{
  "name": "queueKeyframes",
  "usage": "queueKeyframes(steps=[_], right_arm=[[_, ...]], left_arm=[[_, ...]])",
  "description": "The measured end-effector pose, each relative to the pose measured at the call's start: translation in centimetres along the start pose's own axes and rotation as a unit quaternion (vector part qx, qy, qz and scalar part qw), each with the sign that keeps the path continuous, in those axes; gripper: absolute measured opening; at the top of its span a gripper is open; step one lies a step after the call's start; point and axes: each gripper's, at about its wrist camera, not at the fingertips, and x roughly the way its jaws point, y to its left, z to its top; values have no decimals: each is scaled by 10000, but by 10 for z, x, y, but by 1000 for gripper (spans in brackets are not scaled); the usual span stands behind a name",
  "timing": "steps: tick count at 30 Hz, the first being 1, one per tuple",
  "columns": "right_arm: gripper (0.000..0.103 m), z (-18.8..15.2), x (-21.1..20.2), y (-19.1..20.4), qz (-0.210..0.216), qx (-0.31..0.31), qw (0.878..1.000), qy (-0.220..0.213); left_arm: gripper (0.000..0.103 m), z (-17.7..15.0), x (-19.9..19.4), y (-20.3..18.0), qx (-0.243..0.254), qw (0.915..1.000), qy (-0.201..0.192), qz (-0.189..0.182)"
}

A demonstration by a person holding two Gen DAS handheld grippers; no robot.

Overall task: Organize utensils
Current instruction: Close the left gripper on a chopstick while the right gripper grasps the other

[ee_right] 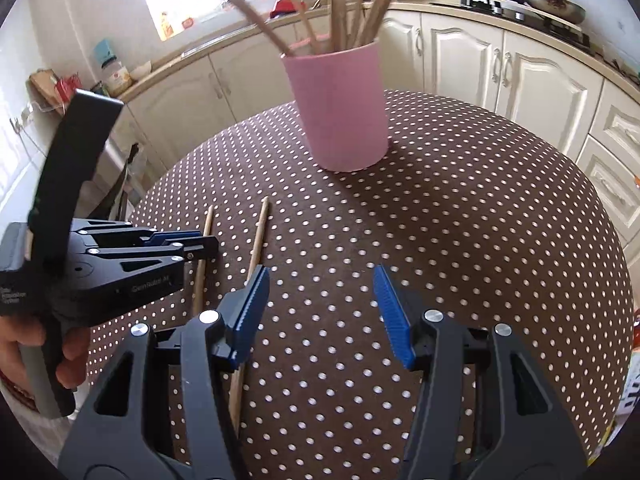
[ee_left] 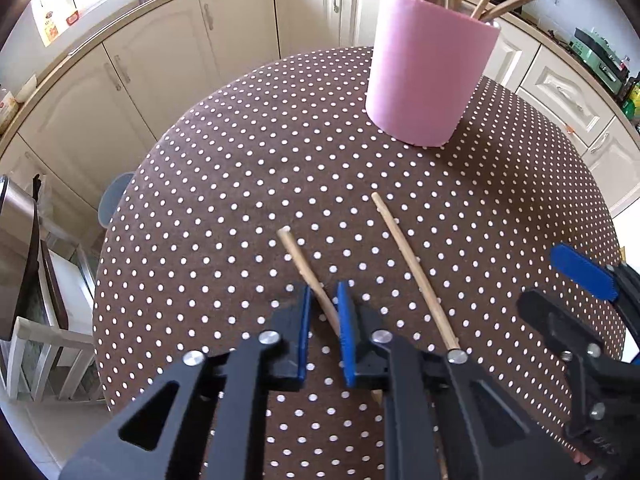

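The left tongs [ee_left: 323, 300] are clenched on a chopstick [ee_left: 305, 260] that lies on the dotted worktop [ee_left: 240, 168], its far end pointing toward the pink cup [ee_left: 428, 76]. A second chopstick [ee_left: 412, 268] lies just beside it, to the right, untouched. The right tongs [ee_right: 320, 296] hang released over bare cloth, their left finger [ee_right: 250, 308] above that second chopstick. More chopsticks [ee_right: 352, 4] stand in the cup.

Colours and patterns
Pink utensil holder [ee_left: 428, 80]; brown white-dotted tablecloth [ee_left: 248, 184]; tan chopsticks [ee_left: 416, 272]; blue gripper pads [ee_right: 394, 316]; cream cabinets [ee_left: 160, 52].
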Motion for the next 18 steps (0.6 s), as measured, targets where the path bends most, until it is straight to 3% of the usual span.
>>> queueKeyframes(steps=[2, 11, 18], right_arm=[[54, 2, 7, 6, 44, -80, 9999, 117], [52, 23, 47, 40, 117, -536, 9950, 837], [21, 39, 70, 57, -93, -979, 9864, 1315]], left_arm=[[6, -8, -6, 8, 39, 10000, -21, -51], [6, -19, -15, 21, 99, 9997, -48, -205], [6, -27, -25, 28, 209, 9994, -189, -216]])
